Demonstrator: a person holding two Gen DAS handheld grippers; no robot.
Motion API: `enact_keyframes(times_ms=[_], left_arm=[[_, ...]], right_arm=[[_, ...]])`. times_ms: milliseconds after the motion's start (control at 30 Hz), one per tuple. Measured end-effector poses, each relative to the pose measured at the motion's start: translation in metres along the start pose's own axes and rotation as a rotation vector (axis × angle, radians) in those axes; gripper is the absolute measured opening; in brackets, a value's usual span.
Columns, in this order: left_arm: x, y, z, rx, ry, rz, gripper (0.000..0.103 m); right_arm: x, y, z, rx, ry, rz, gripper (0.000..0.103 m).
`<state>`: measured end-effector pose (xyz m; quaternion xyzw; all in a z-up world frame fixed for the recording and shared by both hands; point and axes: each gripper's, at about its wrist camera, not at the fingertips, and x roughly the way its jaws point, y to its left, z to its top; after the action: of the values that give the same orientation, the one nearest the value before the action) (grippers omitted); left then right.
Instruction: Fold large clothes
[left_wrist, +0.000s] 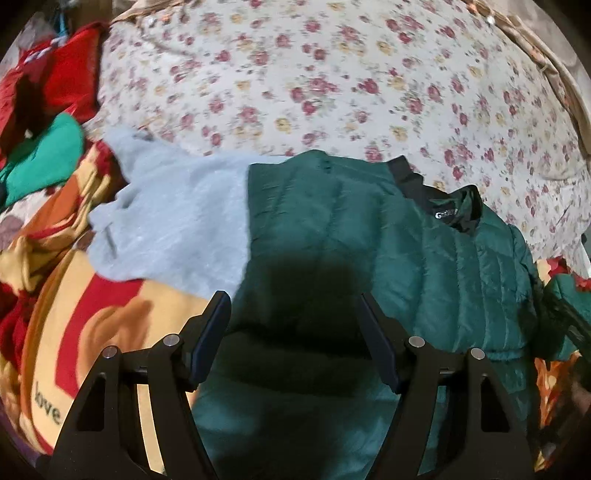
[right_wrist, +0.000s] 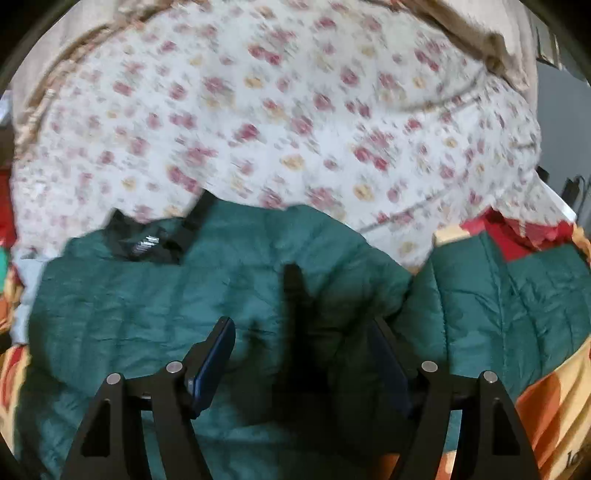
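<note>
Left wrist view shows the left gripper (left_wrist: 295, 314) with its jaws wide apart and nothing between them, above the dark green padded jacket (left_wrist: 424, 266), which lies spread on a patterned blanket (left_wrist: 110, 314) beside a grey sweater (left_wrist: 173, 229). Right wrist view shows the right gripper (right_wrist: 304, 339) also spread wide and empty over the same jacket (right_wrist: 129, 302), with a floral bedsheet (right_wrist: 295, 110) behind it.
</note>
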<state>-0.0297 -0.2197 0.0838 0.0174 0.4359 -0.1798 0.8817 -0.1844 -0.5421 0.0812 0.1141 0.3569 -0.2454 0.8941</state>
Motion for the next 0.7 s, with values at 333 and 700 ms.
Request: enact_keyframes(times_ms=[333, 700], left_arm=[[0.05, -0.028, 0.005, 0.023, 0.017, 0.039, 0.071], [0.069, -0.035, 0.001, 0.041, 0.024, 0.061, 0.078]], right_arm=[[0.059, 0.061, -0.012, -0.161, 0.133, 0.122, 0.063], [0.085, 0.052, 0.005, -0.114, 0.132, 0.126, 0.063]])
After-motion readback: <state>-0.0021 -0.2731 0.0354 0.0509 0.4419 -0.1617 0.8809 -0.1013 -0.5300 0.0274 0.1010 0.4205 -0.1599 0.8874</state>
